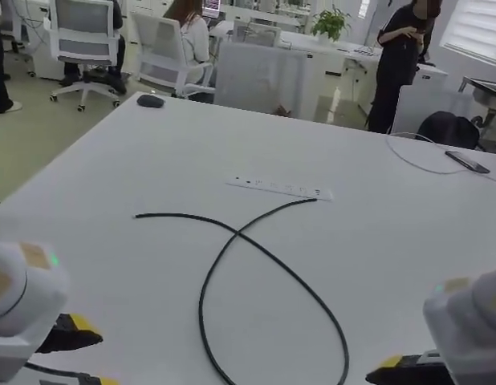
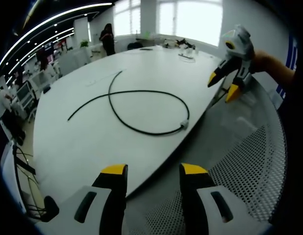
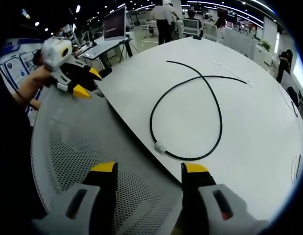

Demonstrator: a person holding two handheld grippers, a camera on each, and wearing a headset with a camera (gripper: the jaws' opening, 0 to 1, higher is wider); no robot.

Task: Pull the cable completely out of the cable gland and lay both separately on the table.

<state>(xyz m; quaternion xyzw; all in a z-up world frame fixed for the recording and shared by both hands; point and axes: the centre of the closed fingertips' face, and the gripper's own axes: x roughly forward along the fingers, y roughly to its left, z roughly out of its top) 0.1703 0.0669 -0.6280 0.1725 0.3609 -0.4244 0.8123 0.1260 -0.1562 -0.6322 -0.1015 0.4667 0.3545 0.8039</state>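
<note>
1. Across the white table (image 1: 152,160) in front of you lies all the work, and the table's near edge runs just ahead of both your tools.
2. Off that edge, beneath your tools, sits a grey perforated mesh surface (image 2: 239,161).
3. Your black cable (image 1: 201,298) lies flat on the table in one big loop that crosses over itself.
4. Your left gripper (image 2: 152,171) hovers over the mesh with its jaws spread wide and nothing between them. The cable lies ahead of it, well apart.
5. Your right gripper (image 3: 149,169) is likewise spread wide and empty, short of the table edge and clear of the cable.
6. A white power strip (image 1: 280,188) lies farther back on the table, with the cable's far end just beside it.
7. The cable gland (image 3: 160,146), a small pale fitting, sits on the cable's near end, close to the table's near edge. It is ahead of both grippers and touched by neither.
</note>
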